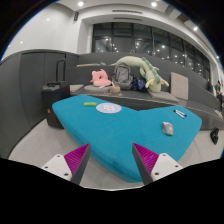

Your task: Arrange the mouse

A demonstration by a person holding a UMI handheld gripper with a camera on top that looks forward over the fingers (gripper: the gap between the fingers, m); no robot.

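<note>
**Gripper view: tongs open and empty, mouse waiting at the far right**

Gripper view shows the two-finger gripper [114,165] held above the near edge of the curved turquoise table [125,130], its fingers spread wide with the pink pads [78,156] facing inward and nothing between them. Bare tabletop lies just ahead of the fingers.

Beyond them, well off towards the table's right edge, sits the small grey computer mouse [168,127]. A slim dark pen-like object [181,114] lies further back near the far right corner. Towards the far left sits a round white disc [109,107], with a small yellow-green item [90,103] beside it. Behind the table, a pink plush toy [99,78] and a long green plush toy [140,72] rest on a grey sofa [95,90].

By my reading, this is the approach step: the mouse is untouched. The next move calls for swinging right and forward, then lowering the open fingers either side of it.
</note>
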